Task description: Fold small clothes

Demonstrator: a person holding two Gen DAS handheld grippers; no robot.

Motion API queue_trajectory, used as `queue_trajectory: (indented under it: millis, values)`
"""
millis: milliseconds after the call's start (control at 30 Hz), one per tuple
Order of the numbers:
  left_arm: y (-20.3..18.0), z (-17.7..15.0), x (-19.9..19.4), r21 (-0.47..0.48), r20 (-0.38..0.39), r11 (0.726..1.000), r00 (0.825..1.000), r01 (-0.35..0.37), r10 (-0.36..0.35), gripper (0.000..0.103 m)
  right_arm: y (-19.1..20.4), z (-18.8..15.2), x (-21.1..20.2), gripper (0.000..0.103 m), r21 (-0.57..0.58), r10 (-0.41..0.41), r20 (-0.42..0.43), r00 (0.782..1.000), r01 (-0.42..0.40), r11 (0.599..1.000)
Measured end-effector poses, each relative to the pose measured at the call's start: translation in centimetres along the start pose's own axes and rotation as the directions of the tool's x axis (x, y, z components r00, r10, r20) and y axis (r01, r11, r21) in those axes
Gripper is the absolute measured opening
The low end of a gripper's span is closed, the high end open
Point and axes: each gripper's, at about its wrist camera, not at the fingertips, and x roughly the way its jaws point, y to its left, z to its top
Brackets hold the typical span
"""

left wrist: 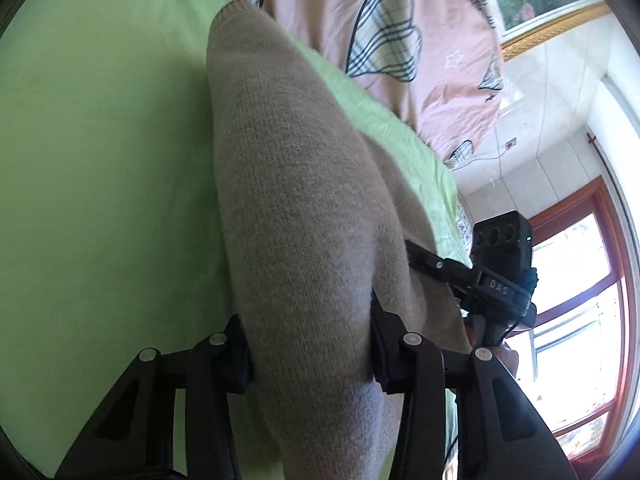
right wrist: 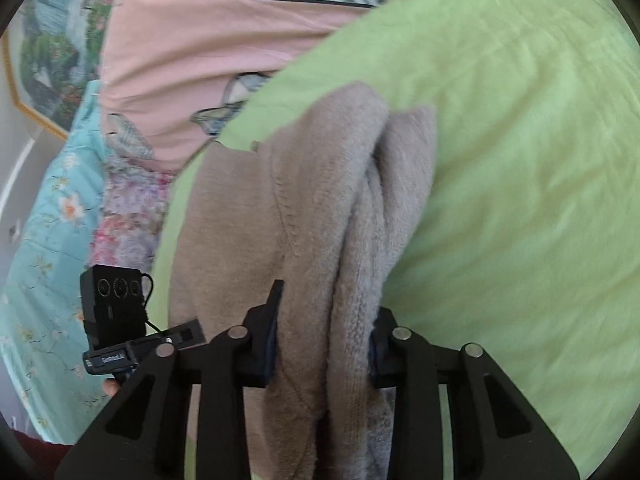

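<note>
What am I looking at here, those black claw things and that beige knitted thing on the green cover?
These are two hand-held grippers, each carried by a person, each with a fisheye camera looking along its two fingers. One picture comes from the left gripper, the other from the right gripper. Both are closed on the same beige knitted garment, which lies bunched on a green blanket. Behind it lies a pink cover with plaid hearts. Each camera also sees the other gripper beside it. The job is folding small clothes.

You had a fuzzy, matt beige knit sweater (left wrist: 296, 208) on a soft green blanket (left wrist: 100, 160), between smooth matt black plastic fingers (right wrist: 264, 344).
</note>
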Motion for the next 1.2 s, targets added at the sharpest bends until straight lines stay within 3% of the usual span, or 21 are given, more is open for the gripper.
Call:
queue_trajectory:
  millis: [200,333,433,533,567,667,800,867,933,1000,1067,1200]
  values:
    - [1.2,-4.7,-9.6,0.040,-0.010,0.997,0.997,-0.071,0.071,0.044,5.5,-3.9,0.6,0.033,-0.030,0.148,-0.037,0.988,-0.149,0.988]
    - [3.7,-8.2,-12.9,0.015,-0.027,0.992,0.992,-0.125,0.125,0.046,7.9,-5.9,2.8,0.033,-0.040,0.190,-0.101,0.977,-0.194,0.980]
    - [7.1,-10.5,-12.4,-0.060,-0.063,0.989,0.989,-0.134,0.131,0.051,8.0,-7.4,5.0,0.036,-0.037,0.140,-0.140,0.980,-0.146,0.989]
    - [8.8,-11.6,-12.5,-0.164,-0.021,0.986,1.000,-0.025,0.022,0.056,7.2,-8.1,5.0,0.044,0.024,0.145,-0.133,0.981,-0.143,0.989]
    - [8.7,-11.5,-12.5,-0.171,-0.010,0.985,1.000,-0.023,0.022,0.056,7.2,-8.1,4.8,0.048,0.025,0.123,-0.135,0.983,-0.121,0.992]
    - [8.2,-11.3,-12.8,-0.156,0.011,0.986,0.998,-0.054,0.056,0.058,8.0,-8.3,3.6,0.059,-0.022,0.015,-0.107,0.994,-0.017,1.000]
    - [7.7,-10.1,-14.8,-0.135,0.087,0.985,0.989,-0.110,0.122,0.061,9.2,-7.5,1.1,0.060,-0.053,-0.093,-0.026,0.995,0.091,0.994]
    - [8.2,-9.2,-15.2,-0.149,0.111,0.983,0.986,-0.108,0.125,0.061,10.1,-6.6,0.2,0.060,-0.076,-0.098,0.044,0.994,0.101,0.992]
    - [8.9,-8.7,-14.8,-0.166,0.104,0.980,0.986,-0.111,0.129,0.062,10.7,-5.9,0.7,0.060,-0.084,-0.077,0.060,0.995,0.082,0.993]
    - [9.3,-8.4,-13.9,-0.180,0.095,0.977,0.986,-0.116,0.134,0.061,11.3,-5.3,2.3,0.054,-0.097,-0.093,0.044,0.995,0.097,0.991]
    - [9.1,-8.5,-13.3,-0.181,0.104,0.976,0.984,-0.122,0.142,0.055,11.1,-4.9,4.4,0.029,-0.077,-0.128,0.010,0.992,0.128,0.989]
    - [7.8,-8.8,-13.2,-0.133,0.111,0.974,0.974,-0.183,0.199,0.053,11.9,-4.4,5.3,0.017,-0.090,-0.112,0.037,0.993,0.114,0.989]
